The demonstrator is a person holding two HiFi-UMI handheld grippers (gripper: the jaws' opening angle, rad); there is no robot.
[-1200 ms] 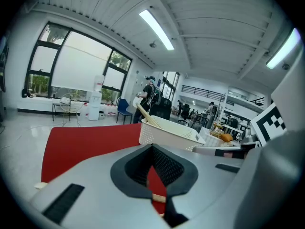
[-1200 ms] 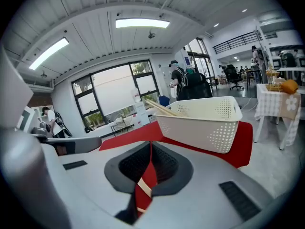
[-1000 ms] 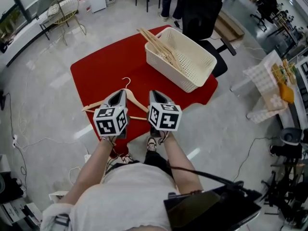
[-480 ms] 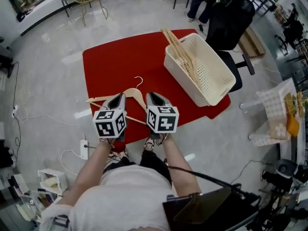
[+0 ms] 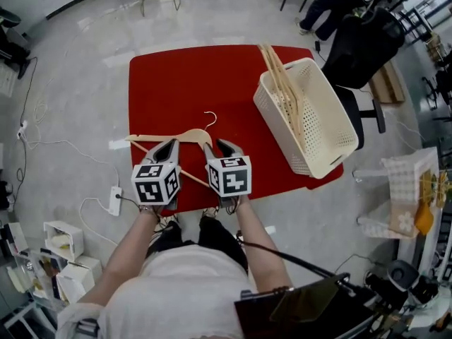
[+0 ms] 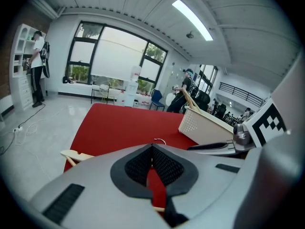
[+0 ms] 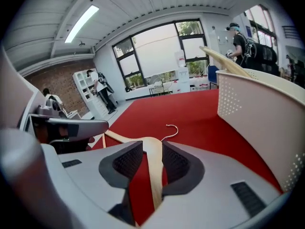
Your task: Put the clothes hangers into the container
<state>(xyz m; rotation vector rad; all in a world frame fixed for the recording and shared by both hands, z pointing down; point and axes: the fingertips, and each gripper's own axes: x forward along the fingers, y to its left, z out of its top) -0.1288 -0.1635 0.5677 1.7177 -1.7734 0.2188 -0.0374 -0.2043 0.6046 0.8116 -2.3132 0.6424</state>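
A wooden clothes hanger (image 5: pixel 185 135) with a metal hook lies on the red mat (image 5: pixel 191 76), just ahead of both grippers. My right gripper (image 5: pixel 220 147) is low over it. Its jaws have just been opening and now stand apart, with the hanger's arm (image 7: pixel 153 175) running between them. My left gripper (image 5: pixel 169 147) is beside it over the hanger's left arm, its jaw tips (image 6: pixel 152 147) closed together with nothing in them. The hanger's end (image 6: pixel 72 155) shows to its left. The white perforated basket (image 5: pixel 332 129) on the mat's right side holds several wooden hangers (image 5: pixel 281 83).
A black office chair (image 5: pixel 357 48) stands beyond the basket, with a person next to it. A power strip (image 5: pixel 113 200) and cables lie on the floor left of the mat. A white rack (image 5: pixel 402 189) is at the right.
Both grippers have come down and forward onto the hanger. The right gripper's jaws now straddle the hanger's arm.
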